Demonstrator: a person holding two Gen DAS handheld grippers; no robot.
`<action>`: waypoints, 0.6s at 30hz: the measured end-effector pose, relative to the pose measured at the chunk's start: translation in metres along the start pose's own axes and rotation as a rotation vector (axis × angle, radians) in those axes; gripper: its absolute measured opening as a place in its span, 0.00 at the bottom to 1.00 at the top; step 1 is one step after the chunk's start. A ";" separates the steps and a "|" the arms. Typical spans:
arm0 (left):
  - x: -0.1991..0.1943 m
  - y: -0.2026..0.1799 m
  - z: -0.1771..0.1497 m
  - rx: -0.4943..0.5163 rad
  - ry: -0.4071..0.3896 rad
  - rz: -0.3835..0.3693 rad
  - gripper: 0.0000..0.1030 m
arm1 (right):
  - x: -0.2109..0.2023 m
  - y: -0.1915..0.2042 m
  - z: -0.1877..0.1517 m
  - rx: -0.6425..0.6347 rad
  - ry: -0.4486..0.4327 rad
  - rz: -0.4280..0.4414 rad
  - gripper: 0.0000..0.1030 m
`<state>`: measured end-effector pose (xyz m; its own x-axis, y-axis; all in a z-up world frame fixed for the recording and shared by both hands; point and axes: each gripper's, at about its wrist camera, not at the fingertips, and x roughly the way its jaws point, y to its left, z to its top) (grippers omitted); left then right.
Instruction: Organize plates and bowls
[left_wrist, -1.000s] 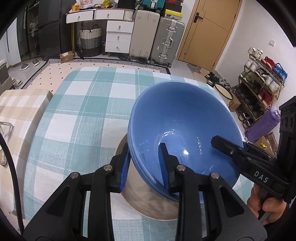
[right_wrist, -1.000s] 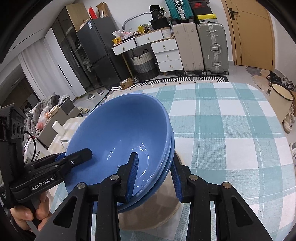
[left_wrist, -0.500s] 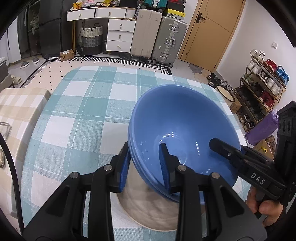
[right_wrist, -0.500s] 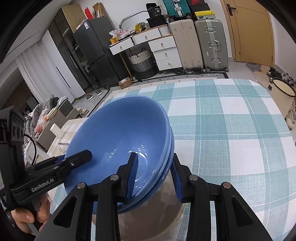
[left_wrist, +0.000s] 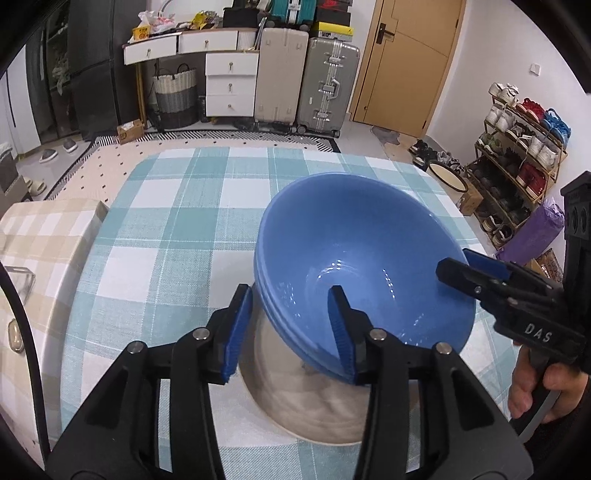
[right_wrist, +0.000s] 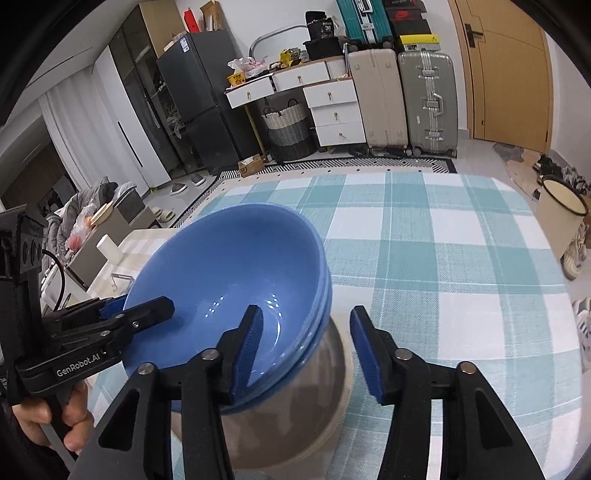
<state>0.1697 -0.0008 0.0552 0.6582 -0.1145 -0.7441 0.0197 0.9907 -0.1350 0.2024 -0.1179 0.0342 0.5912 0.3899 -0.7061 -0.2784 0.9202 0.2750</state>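
My left gripper (left_wrist: 291, 332) is right up against the stacked blue bowls (left_wrist: 365, 258), and its jaws have just been opening: one blue pad sits inside the bowl, the other hangs outside the rim with a clear gap, so nothing is pinched. Over on the far side of the stack, my right gripper (right_wrist: 306, 347) is doing the same, jaws just spread, inner pad down in the bowl's hollow, outer pad standing well clear of the wall, the rim loose between them. From the left camera I see that right gripper (left_wrist: 458, 267) reaching in over the opposite rim, my hand (left_wrist: 535, 387) wrapped on its handle. The blue bowls are nested together and rest tilted on a brownish bowl (left_wrist: 306, 402) turned under them, which stands on the teal-and-white checked tablecloth (left_wrist: 177, 229). Beyond the table edge, a dotted rug (left_wrist: 110, 162) runs along the floor, then the white drawer unit (left_wrist: 231, 83), a woven basket (left_wrist: 173, 92), two upright suitcases (left_wrist: 306, 77), and the wooden door (left_wrist: 406, 62). Off to the right a shoe rack (left_wrist: 517, 147) stands against the wall.
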 end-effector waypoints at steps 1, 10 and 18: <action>-0.004 0.000 -0.002 0.006 -0.009 0.004 0.46 | -0.004 -0.001 0.000 -0.003 -0.007 -0.002 0.67; -0.056 0.007 -0.024 0.040 -0.177 0.019 1.00 | -0.045 0.000 -0.022 -0.090 -0.113 0.016 0.99; -0.097 0.013 -0.055 0.071 -0.300 -0.004 0.99 | -0.074 0.007 -0.057 -0.177 -0.229 0.048 0.99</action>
<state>0.0642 0.0191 0.0896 0.8504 -0.1015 -0.5163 0.0680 0.9942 -0.0836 0.1136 -0.1423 0.0512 0.7237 0.4490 -0.5241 -0.4264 0.8880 0.1719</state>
